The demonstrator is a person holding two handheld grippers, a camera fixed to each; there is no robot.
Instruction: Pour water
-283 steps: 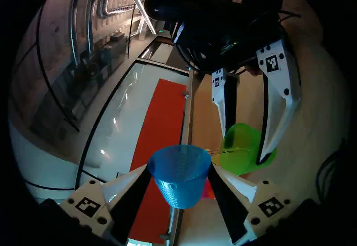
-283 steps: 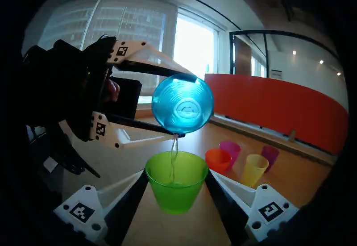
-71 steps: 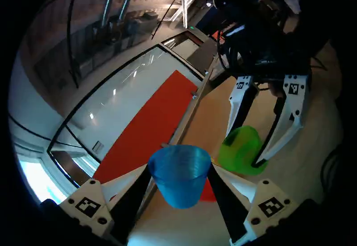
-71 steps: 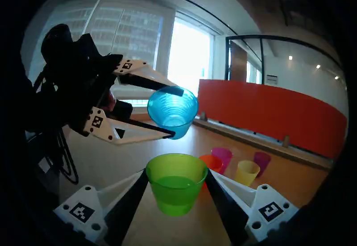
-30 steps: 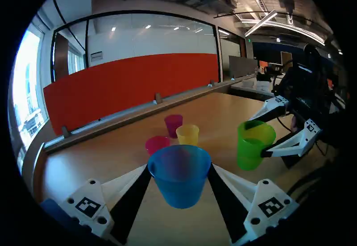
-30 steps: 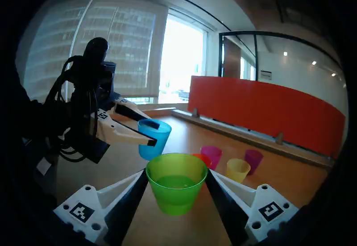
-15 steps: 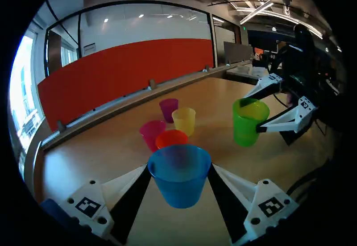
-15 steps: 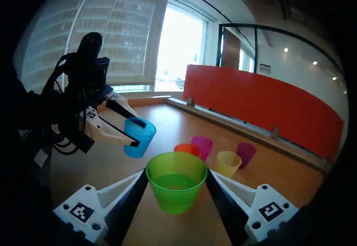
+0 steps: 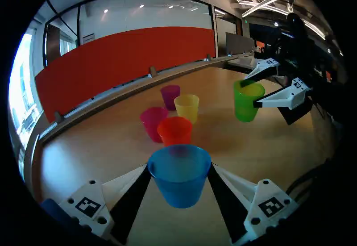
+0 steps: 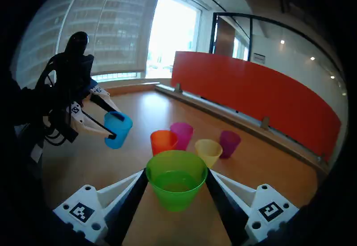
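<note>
In the left gripper view my left gripper [image 9: 179, 179] is shut on an upright blue cup [image 9: 179, 174], held above the wooden table [image 9: 89, 156]. Farther off at the right the right gripper [image 9: 247, 95] holds a green cup [image 9: 245, 101]. In the right gripper view my right gripper [image 10: 176, 188] is shut on that green cup [image 10: 176, 185], upright, with water in its bottom. At the left of that view the left gripper [image 10: 111, 130] holds the blue cup [image 10: 118, 130] level.
Orange [image 9: 175, 131], pink [image 9: 152, 123], yellow [image 9: 187, 107] and purple [image 9: 170, 97] cups stand grouped on the table between the two grippers. An orange partition [image 9: 125, 63] runs along the table's far edge. Large windows [image 10: 116, 36] lie beyond the left gripper.
Both grippers have drawn farther apart and slightly lower. The blue cup, tipped over the green cup seconds ago, now stays upright. The group of cups has come more into view.
</note>
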